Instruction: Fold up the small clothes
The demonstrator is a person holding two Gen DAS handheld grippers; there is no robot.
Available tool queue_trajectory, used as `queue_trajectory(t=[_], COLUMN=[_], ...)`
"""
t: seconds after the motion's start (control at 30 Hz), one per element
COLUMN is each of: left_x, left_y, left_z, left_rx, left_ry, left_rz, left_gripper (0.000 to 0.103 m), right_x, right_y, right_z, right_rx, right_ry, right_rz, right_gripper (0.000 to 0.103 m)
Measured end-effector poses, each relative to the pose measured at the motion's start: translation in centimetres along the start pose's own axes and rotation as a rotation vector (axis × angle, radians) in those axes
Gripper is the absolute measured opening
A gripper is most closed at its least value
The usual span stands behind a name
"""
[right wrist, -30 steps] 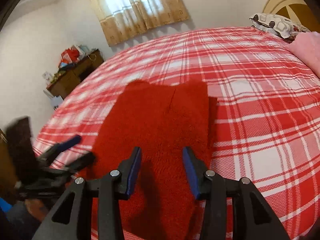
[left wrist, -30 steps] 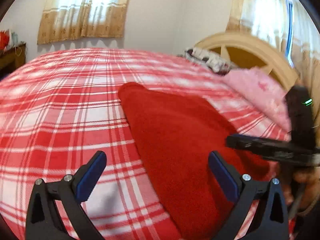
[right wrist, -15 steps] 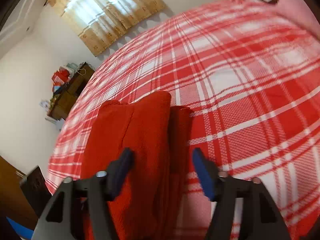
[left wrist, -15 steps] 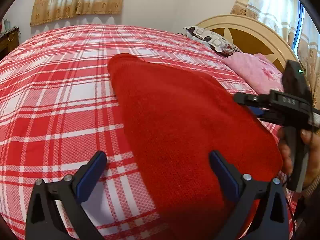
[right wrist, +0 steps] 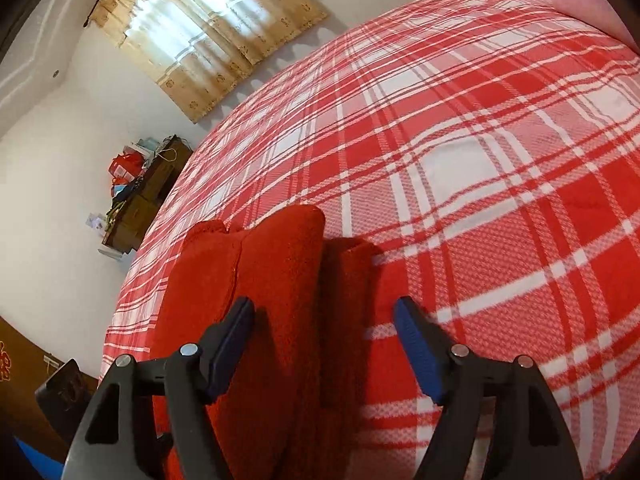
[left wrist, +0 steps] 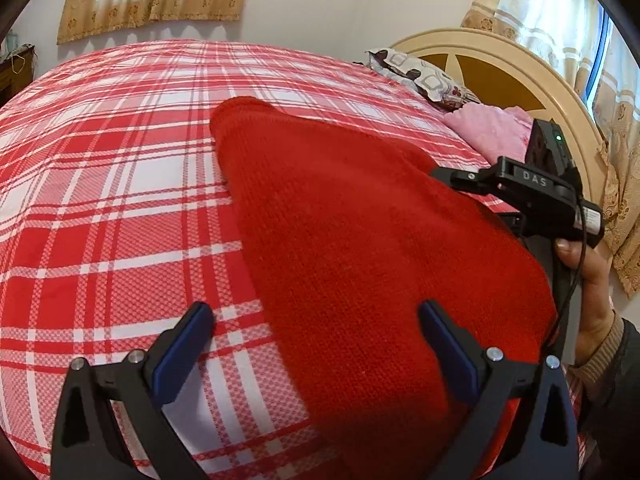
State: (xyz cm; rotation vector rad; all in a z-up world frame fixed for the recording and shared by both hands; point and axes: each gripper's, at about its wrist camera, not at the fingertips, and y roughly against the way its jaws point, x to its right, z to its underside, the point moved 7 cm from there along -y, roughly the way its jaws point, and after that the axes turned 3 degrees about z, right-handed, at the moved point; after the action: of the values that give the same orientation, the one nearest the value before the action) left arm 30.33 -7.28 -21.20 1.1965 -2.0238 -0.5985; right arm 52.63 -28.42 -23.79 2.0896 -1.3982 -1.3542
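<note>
A red knitted garment [left wrist: 360, 240] lies flat on the red and white plaid bed [left wrist: 100, 200]. My left gripper [left wrist: 316, 320] is open and empty, low over the garment's near left edge. My right gripper [right wrist: 324, 316] is open and empty over the garment's right side [right wrist: 280, 280], where a folded strip [right wrist: 348, 280] lies along the edge. The right gripper's body also shows in the left wrist view [left wrist: 532, 192] at the garment's far right edge, its fingertips hidden behind the cloth.
A pink blanket [left wrist: 488, 128] and a patterned pillow [left wrist: 420, 76] lie by the cream headboard [left wrist: 500, 64]. A wooden cabinet [right wrist: 140, 200] with clutter stands by the wall past the bed's left edge. Curtains [right wrist: 208, 36] hang on the far wall.
My right gripper has opened wider and swung toward the garment's right edge. My left gripper has come lower and closer over the garment's near left side.
</note>
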Motion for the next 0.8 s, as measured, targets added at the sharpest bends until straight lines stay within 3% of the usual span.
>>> queue_trajectory(t=[0.07, 0.2, 0.7, 0.8], left_x=[0.03, 0.08, 0.64, 0.77], left_y=[-0.05, -0.15, -0.48, -0.52], left_z=[-0.01, -0.01, -0.17, -0.15], left_rx=[-0.001, -0.005, -0.017, -0.017], left_ry=[0.000, -0.001, -0.005, -0.009], left_rz=[0.002, 0.010, 0.031, 0.032], left_gripper=[0.103, 0.103, 0.103, 0.103], right_x=[-0.21, -0.21, 0.18, 0.33], right_y=[-0.15, -0.73, -0.98, -0.83], right_z=[-0.03, 0.26, 0.43, 0.46], right_rx=[-0.006, -0.031, -0.033, -0.037], right_ry=[0.003, -0.005, -0.033, -0.055], right_rz=[-0.023, -0.072, -0.096, -0.155], right_gripper=[0.071, 0.044, 0.042, 0.042])
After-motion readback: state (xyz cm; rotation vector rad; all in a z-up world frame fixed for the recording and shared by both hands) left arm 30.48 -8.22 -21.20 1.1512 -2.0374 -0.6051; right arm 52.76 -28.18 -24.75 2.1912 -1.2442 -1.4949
